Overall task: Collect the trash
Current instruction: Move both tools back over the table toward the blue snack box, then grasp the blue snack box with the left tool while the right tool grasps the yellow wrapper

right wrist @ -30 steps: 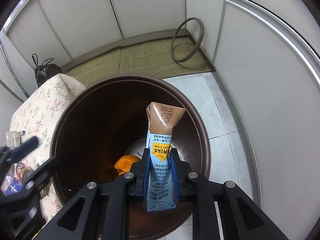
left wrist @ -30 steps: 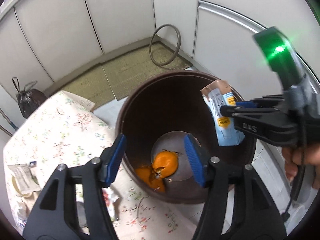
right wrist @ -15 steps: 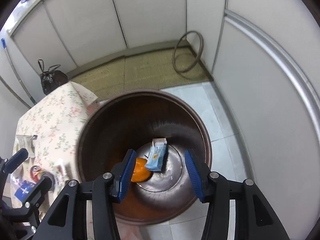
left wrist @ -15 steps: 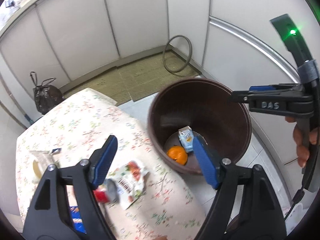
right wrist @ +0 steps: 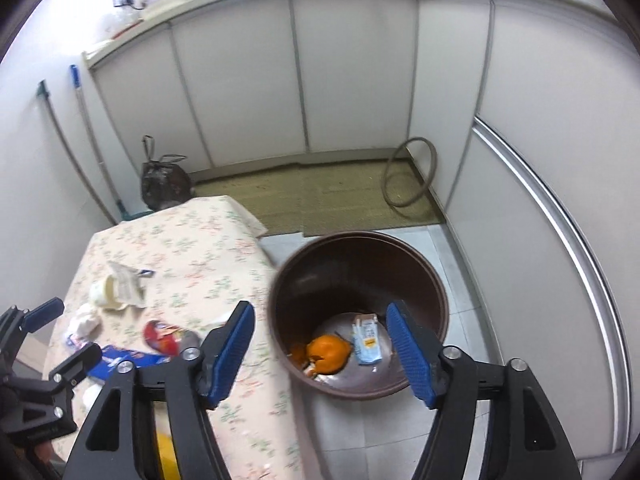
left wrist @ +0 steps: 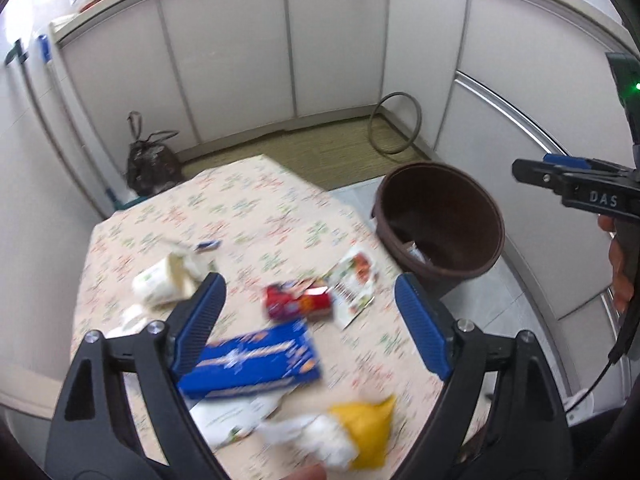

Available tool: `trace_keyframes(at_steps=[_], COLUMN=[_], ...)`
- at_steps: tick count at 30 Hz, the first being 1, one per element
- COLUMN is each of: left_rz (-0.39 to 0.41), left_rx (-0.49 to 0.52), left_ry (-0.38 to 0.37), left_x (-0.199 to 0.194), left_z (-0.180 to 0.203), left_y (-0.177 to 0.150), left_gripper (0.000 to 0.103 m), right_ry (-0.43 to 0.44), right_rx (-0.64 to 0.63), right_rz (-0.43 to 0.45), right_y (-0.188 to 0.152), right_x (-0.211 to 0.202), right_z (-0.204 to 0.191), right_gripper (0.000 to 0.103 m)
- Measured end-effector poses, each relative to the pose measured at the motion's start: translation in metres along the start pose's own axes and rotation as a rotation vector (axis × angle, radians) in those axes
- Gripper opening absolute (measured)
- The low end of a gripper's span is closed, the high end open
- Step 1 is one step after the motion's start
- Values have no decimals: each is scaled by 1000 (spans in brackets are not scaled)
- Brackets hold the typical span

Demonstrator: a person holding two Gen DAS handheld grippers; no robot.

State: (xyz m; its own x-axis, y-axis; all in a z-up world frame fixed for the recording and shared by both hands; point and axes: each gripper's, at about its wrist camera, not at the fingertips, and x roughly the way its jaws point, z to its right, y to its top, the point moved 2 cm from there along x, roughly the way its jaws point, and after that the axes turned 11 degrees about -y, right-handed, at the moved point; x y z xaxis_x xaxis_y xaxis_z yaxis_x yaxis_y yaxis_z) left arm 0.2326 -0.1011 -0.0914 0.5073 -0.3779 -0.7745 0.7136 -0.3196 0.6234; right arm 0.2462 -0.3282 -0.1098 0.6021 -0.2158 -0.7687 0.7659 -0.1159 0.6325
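Observation:
The brown bin (right wrist: pixel 436 280) stands on the floor beside the table and holds an orange peel (right wrist: pixel 326 354) and a blue milk carton (right wrist: pixel 366 340). High above it, my right gripper (right wrist: pixel 322 348) has its jaws opening, with nothing between them. My left gripper (left wrist: pixel 312 320) hangs over the floral table (left wrist: pixel 240 208), its jaws also opening and empty. Below it lie a blue box (left wrist: pixel 248 360), a red packet (left wrist: pixel 298 302), a printed wrapper (left wrist: pixel 354 280), a white cup (left wrist: pixel 164 278) and a yellow packet (left wrist: pixel 364 428). The motion blurs them.
A black bag (right wrist: pixel 164 180) sits on the floor by the white cabinets. A hoop (right wrist: pixel 410 174) leans in the corner over a woven mat (right wrist: pixel 320 196). Mop handles (right wrist: pixel 88 132) stand at the left wall. A hand (left wrist: pixel 620 264) holds the right gripper's grip.
The right gripper let go of the milk carton, which fell into the bin. Both grippers rose and drew back. The left one swung from the bin to over the table, jaws widening.

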Motion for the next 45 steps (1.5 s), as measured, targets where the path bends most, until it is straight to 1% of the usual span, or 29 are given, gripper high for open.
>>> trace_keyframes(at_steps=[3, 6, 11, 14, 16, 18, 22, 25, 27, 28, 30, 33, 35, 36, 37, 39, 42, 45], left_rz=[-21, -40, -79, -94, -103, -142, -189, -233, -239, -238, -240, -255, -246, -241, -237, -231, -239, -214], left_rx=[-44, -103, -146, -188, -231, -258, -252, -269, -281, -294, -339, -458, -528, -566, -596, -666, -761, -866], left_ry=[-4, -30, -20, -6, -29, -44, -52, -56, -63, -79, -121, -219, -263, -285, -300, -329, -329, -338], left_x=[-20, -34, -41, -39, -34, -29, -17, -6, -3, 0, 6, 21, 29, 33, 37, 46, 58, 64], left_z=[-25, -48, -79, -100, -115, -125, -135, -145, -150, -153, -159, -166, -169, -171, -172, -174, -179, -186], left_y=[-14, -30, -56, -74, -89, -102, -119, -129, -133, -133, -134, -136, -135, -134, -133, -131, -133, -136], left_gripper=[86, 87, 87, 87, 87, 87, 87, 87, 86, 86, 84, 75, 71, 67, 64, 62, 58, 58], right_ry=[27, 51, 104, 123, 134, 146, 150, 142, 137, 130, 116, 104, 99, 95, 91, 85, 81, 77], right_rx=[-22, -46, -86, -110, -130, -147, -189, -233, -260, -274, -293, -308, -313, -316, -322, -333, -341, -343], right_rz=[20, 20, -6, -24, -52, -81, -140, -170, -196, -211, -232, -252, -255, -256, -255, -254, -256, -259], right_y=[-5, -11, -26, -37, -45, -53, -70, -82, -90, -95, -101, -107, -108, -108, -109, -110, -112, -113], right_x=[-16, -25, -30, -26, -21, -18, -10, -3, 3, 7, 13, 19, 21, 22, 22, 22, 24, 25], right_z=[-17, -36, -72, -91, -101, -110, -128, -138, -145, -149, -151, -153, -154, -154, -155, -155, -154, -152], right_gripper=[78, 78, 78, 78, 78, 78, 78, 78, 78, 78, 78, 78, 78, 78, 78, 78, 78, 78])
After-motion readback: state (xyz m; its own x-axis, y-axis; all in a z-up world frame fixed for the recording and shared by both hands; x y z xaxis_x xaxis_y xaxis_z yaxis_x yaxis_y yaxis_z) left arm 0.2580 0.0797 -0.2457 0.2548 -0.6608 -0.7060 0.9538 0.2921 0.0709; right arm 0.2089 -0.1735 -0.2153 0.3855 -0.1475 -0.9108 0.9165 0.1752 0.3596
